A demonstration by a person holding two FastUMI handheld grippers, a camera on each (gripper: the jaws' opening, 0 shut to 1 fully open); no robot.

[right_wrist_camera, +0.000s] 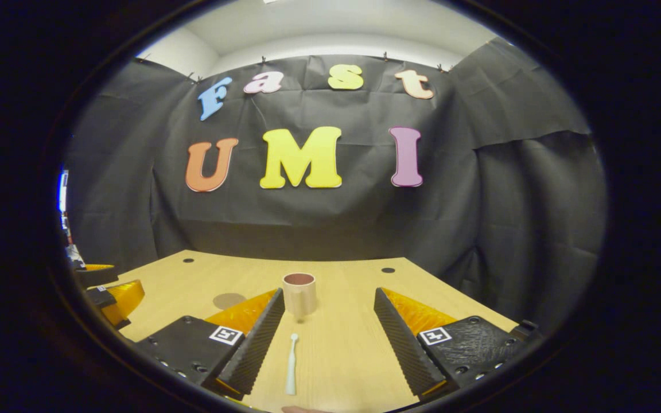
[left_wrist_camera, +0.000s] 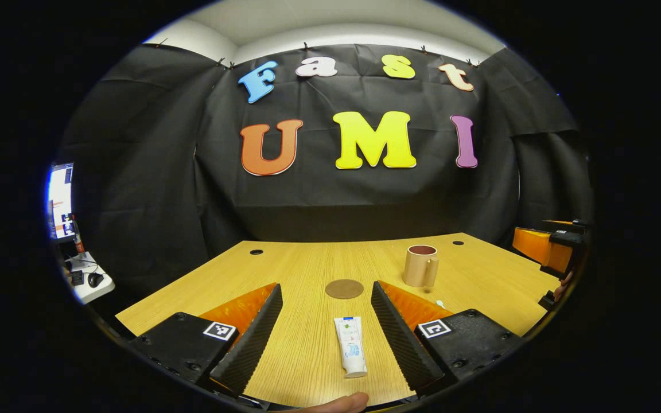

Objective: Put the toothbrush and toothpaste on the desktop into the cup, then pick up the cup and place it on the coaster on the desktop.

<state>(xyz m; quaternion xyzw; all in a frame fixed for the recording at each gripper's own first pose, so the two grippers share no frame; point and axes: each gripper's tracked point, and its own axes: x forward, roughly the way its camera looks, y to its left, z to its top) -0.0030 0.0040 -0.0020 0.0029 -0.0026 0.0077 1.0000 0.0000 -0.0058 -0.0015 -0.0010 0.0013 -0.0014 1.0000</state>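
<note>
Currently the left gripper [left_wrist_camera: 326, 327] is hovering with fingers spread wide around the toothpaste [left_wrist_camera: 350, 346], which is lying flat on the surface [left_wrist_camera: 479, 287]. Likewise wide apart, the right gripper [right_wrist_camera: 326, 332] is framing the toothbrush [right_wrist_camera: 291, 364]; beyond are standing the cup [right_wrist_camera: 299, 293] and coaster [left_wrist_camera: 344, 288].

No wording can be read: the toothpaste [left_wrist_camera: 350, 346] print between the left tool's [left_wrist_camera: 327, 312] fingers is too blurred.
</note>
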